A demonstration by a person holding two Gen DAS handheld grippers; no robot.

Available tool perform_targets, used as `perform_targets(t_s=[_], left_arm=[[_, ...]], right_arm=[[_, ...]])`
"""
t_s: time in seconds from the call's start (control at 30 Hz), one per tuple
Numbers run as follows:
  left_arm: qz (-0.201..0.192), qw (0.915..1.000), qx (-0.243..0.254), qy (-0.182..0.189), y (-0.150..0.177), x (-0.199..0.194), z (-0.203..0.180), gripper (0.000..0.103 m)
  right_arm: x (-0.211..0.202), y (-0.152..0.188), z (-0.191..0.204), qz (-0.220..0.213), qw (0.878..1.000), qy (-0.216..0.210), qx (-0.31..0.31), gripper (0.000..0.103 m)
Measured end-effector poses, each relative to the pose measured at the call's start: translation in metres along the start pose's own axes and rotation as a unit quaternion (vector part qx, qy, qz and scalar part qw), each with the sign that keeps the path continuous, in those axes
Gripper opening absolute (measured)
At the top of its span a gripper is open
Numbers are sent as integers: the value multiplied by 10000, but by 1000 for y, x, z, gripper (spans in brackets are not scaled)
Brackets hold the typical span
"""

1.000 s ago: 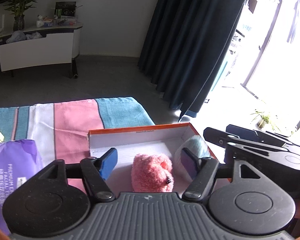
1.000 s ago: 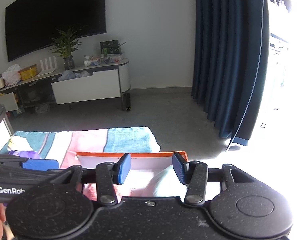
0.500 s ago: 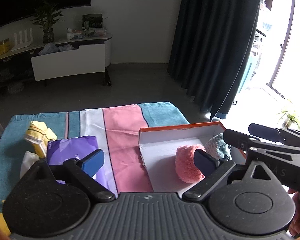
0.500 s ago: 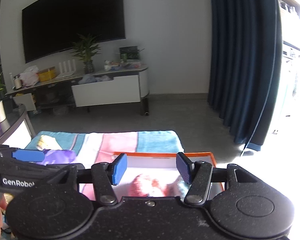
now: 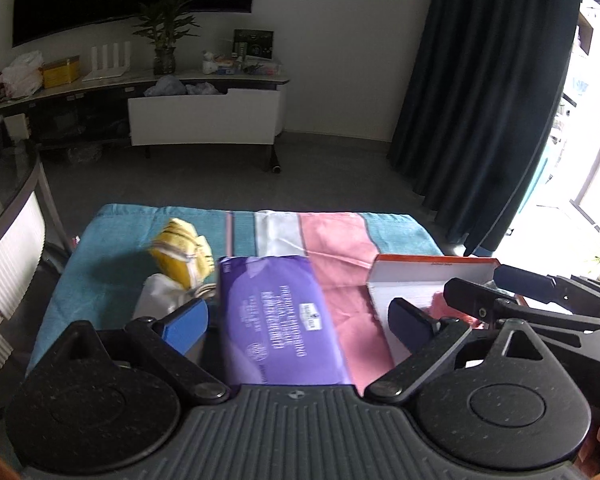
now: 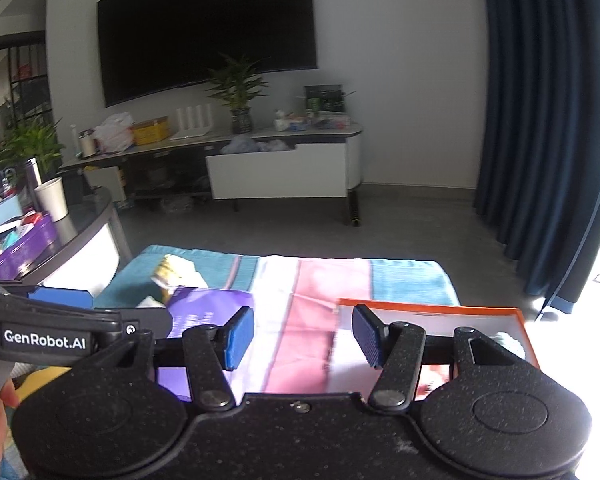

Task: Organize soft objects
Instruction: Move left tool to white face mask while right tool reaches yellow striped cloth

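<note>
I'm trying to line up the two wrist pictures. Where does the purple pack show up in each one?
Left wrist: the purple pack lies at lower centre on the striped cloth, framed between the left gripper's fingers.
Right wrist: it sits lower left, partly behind the right gripper's left finger.
Shared landmark: the orange-rimmed box, to the pack's right in both.

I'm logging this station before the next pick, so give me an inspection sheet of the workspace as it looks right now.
Surface: striped teal, white and pink cloth.
Job's things: purple plastic soft pack on the cloth; yellow striped bundle beside it; pink fluffy item in the orange-rimmed white box.
Clutter: white crumpled item.
Grippers: left gripper open, empty; right gripper open, empty.
Cables: nothing seen.
Surroundings: dark wall screen, potted plant, navy curtain.
</note>
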State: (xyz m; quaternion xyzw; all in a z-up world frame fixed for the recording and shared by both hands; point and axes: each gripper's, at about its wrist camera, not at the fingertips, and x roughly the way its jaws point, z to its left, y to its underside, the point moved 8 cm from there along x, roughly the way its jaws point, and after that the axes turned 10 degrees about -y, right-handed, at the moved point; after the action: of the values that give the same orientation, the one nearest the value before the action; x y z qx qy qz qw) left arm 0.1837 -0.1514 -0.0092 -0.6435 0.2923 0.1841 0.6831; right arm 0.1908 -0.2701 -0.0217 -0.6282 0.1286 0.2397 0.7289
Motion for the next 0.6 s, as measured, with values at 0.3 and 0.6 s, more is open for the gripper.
perform_targets(t_s=[0.3,0.6], left_arm=[[42,9993,-265,-274,5,-2,48,100],[97,9979,-468,-440,8,1,80,100]], right_arm=[[27,1,42,177,9993,-287,-160,67],[49,2,69,326,9978,-473,-334,67]])
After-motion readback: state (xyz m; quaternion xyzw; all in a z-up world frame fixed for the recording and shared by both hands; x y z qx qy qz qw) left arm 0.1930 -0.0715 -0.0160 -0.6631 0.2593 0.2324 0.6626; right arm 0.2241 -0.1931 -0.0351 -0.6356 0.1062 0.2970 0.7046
